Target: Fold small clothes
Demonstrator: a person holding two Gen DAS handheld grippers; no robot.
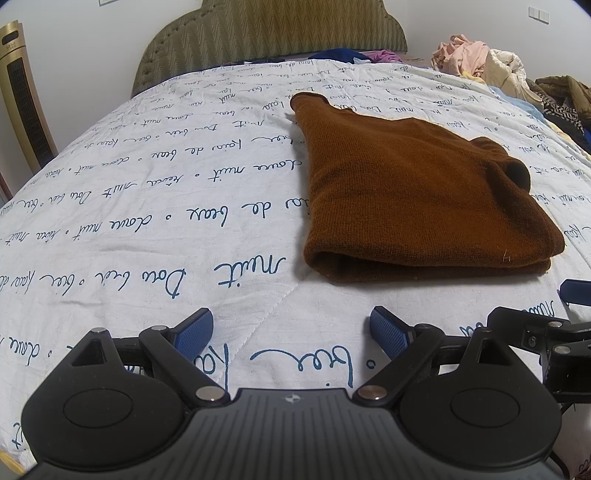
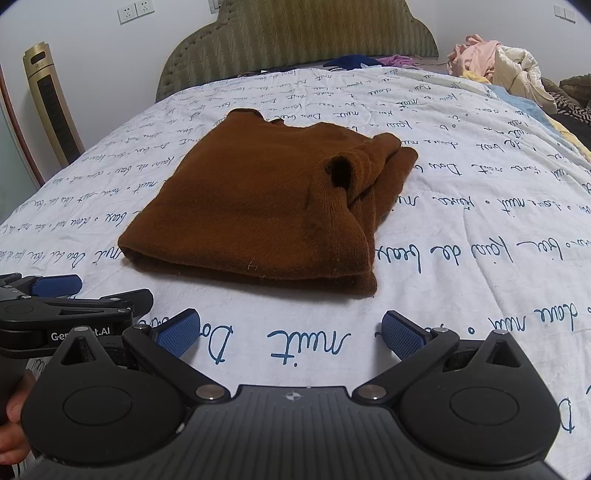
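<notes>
Left wrist view: the left tool (image 1: 291, 332) hangs low over the bed quilt (image 1: 147, 206), its blue-padded fingers (image 1: 194, 334) spread wide apart and holding nothing. The brown knit sweater (image 1: 413, 192) lies folded flat on the quilt at about 1 o'clock from this tool, apart from the fingertips; its thick fold edge faces the camera, and a tube-like collar or cuff opening shows on its right side. At 3 o'clock, part of the right tool (image 1: 546, 332) enters at the frame edge.

Right wrist view: the right tool (image 2: 291, 334) likewise has its fingers (image 2: 404, 332) well apart and empty. The sweater (image 2: 258, 206) lies at 12 o'clock, apart from the tool, with a folded sleeve projecting at its right edge. The left tool (image 2: 55, 295) shows at 9 o'clock.

Surroundings, left to right: a gold tower appliance (image 2: 51, 103) stands beside the bed; the olive padded headboard (image 2: 295, 33) lies at 12 o'clock; a heap of loose clothes (image 2: 495, 59) lies at 2 o'clock on the far corner of the bed. Nothing lies between either tool and the sweater.
</notes>
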